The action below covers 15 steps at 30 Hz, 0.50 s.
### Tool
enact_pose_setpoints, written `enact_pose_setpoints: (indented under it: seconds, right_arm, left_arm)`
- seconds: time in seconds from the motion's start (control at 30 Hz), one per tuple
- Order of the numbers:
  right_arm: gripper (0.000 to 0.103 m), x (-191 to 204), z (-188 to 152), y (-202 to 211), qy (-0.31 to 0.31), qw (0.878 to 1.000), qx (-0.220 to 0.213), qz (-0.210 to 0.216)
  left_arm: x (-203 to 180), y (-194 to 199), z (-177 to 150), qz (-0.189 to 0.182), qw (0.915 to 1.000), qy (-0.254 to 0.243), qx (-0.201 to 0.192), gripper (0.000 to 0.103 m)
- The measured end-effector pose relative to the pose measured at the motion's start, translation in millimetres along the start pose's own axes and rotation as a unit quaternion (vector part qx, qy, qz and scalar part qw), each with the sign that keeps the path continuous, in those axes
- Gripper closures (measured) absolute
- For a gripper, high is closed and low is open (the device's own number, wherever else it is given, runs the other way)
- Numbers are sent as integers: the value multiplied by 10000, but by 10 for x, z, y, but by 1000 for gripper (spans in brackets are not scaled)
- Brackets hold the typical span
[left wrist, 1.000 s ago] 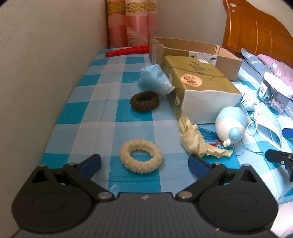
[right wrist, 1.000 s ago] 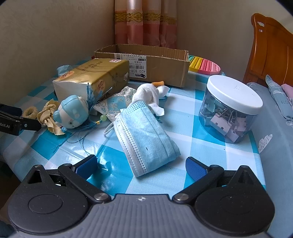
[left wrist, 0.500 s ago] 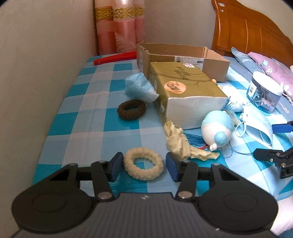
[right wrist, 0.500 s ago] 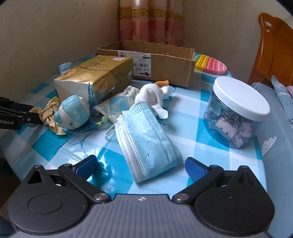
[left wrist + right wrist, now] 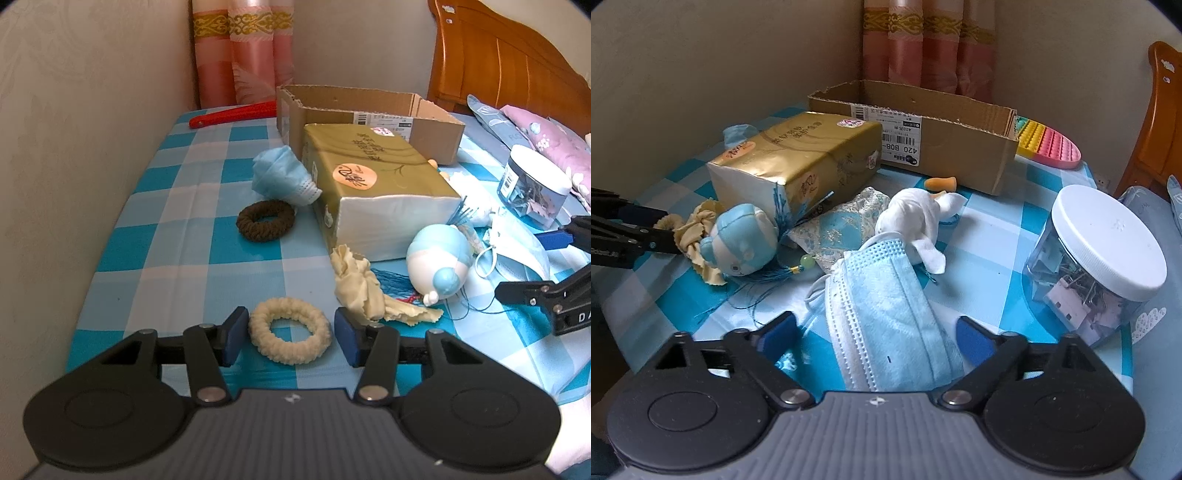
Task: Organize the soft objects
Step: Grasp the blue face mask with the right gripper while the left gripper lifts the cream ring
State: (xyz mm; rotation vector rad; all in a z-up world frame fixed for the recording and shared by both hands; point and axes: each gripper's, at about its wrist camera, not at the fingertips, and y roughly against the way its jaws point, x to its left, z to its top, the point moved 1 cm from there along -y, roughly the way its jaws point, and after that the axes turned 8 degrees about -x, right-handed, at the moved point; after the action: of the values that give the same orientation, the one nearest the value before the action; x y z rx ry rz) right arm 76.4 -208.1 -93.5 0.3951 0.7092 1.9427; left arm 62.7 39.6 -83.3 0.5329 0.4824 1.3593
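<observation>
A cream knitted scrunchie lies flat on the blue checked tablecloth. My left gripper is shut on it, one blue pad against each side of the ring. A flat blue face mask lies between the jaws of my right gripper. Those jaws are closing, and the pads stand a little off the mask's edges. A brown scrunchie, a crumpled blue mask, a frilly cream scrunchie and a blue-and-white plush toy lie farther out.
A gold tissue pack lies in front of an open cardboard box. A white-lidded jar of clips stands at the right. A white cloth, a brocade pouch and a pastel bubble toy lie nearby. The wall runs along the left.
The left jaws came in from wide open onto the cream scrunchie. The right jaws have begun narrowing around the face mask, and that gripper has edged closer over it.
</observation>
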Motion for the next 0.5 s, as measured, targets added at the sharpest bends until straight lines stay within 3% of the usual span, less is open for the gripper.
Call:
enact_pose_setpoints:
  seconds: [0.2, 0.5]
  right_arm:
    - [44, 7, 9, 97, 25, 9999, 29, -127]
    - [54, 4, 53, 414, 69, 9998, -173, -105]
  left_arm:
    - [13, 23, 4, 14, 10000, 9, 66, 61]
    - [-10, 214, -14, 50, 9998, -80, 163, 66]
